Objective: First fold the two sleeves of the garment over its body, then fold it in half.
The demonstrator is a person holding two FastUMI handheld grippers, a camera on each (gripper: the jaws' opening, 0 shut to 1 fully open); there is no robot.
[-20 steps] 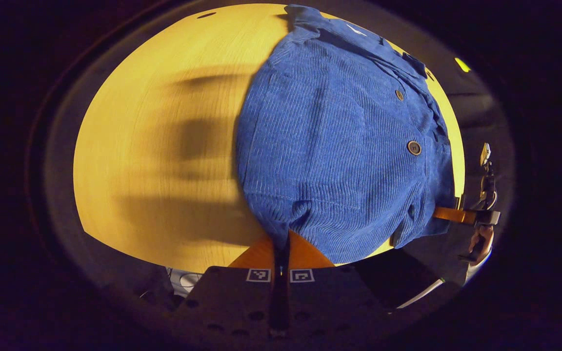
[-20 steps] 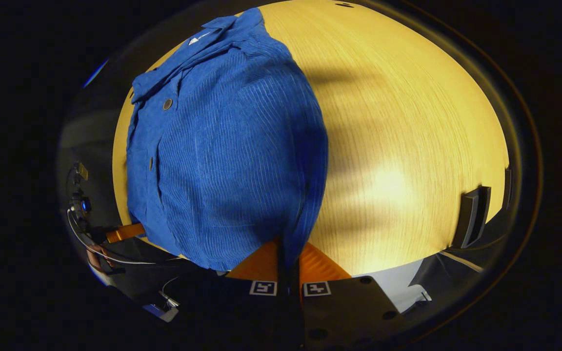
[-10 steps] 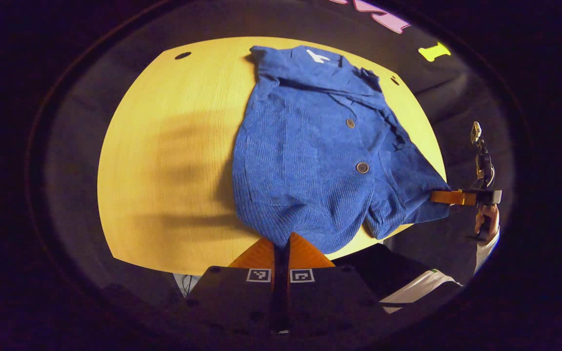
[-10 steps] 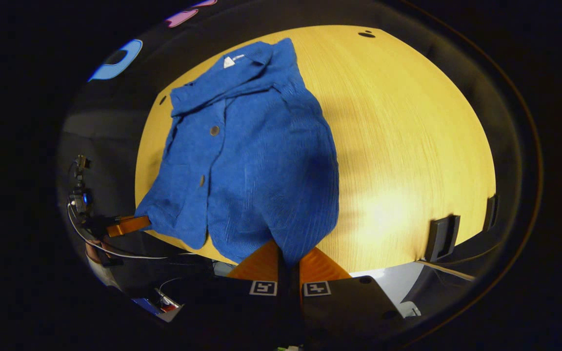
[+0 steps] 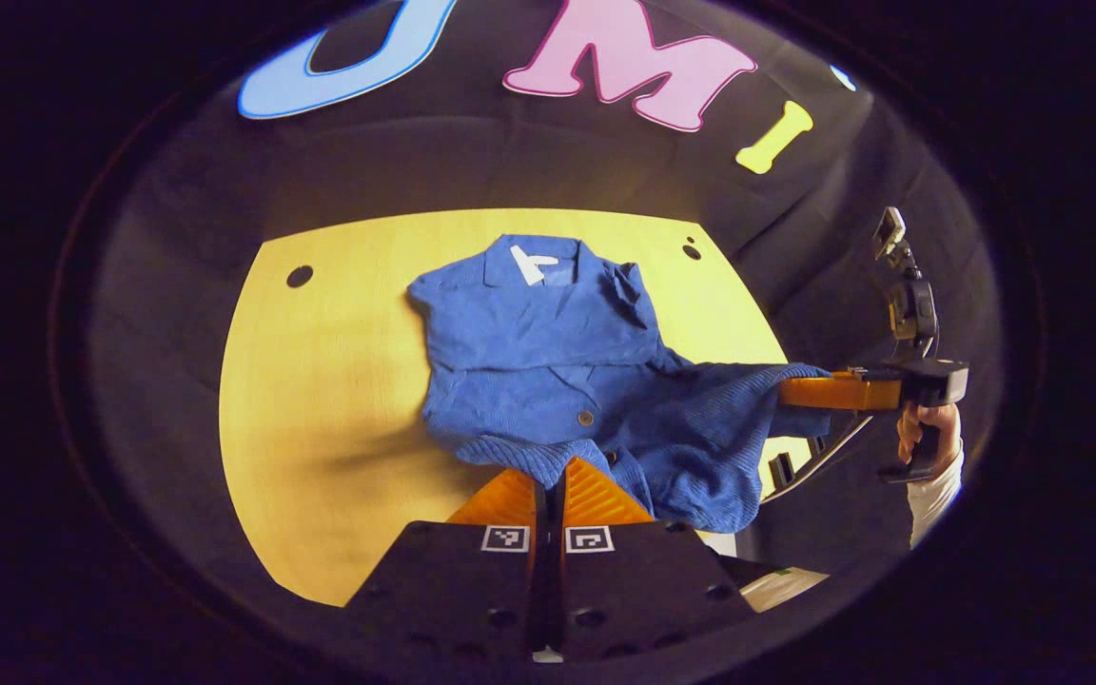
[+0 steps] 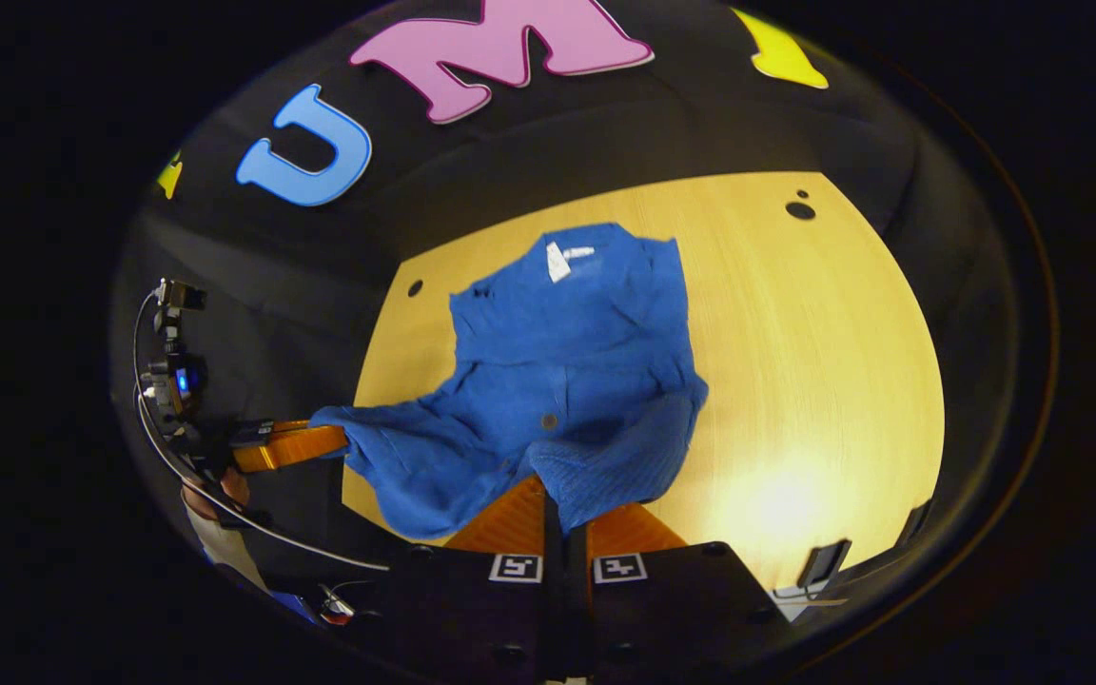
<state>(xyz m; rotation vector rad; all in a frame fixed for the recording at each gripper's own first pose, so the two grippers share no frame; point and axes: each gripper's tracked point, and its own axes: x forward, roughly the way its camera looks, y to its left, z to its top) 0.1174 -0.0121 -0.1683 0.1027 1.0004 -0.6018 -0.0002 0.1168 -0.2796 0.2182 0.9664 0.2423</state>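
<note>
We hold the blue garment [image 5: 548,352] by its hem, left gripper [image 5: 549,480] and right gripper [image 6: 562,509] jaws both closed on cloth, lifted off the tabletop [image 5: 320,400] so it can fold toward the collar.

Blue corduroy garment [image 5: 548,352], collar flat on table, hem lifted.

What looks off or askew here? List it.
Nothing looks damaged or spilled. The blue corduroy garment is mid-fold: the left claw and the right claw each pinch a hem corner off the wooden table, so the lifted hem sags unevenly between them.
</note>
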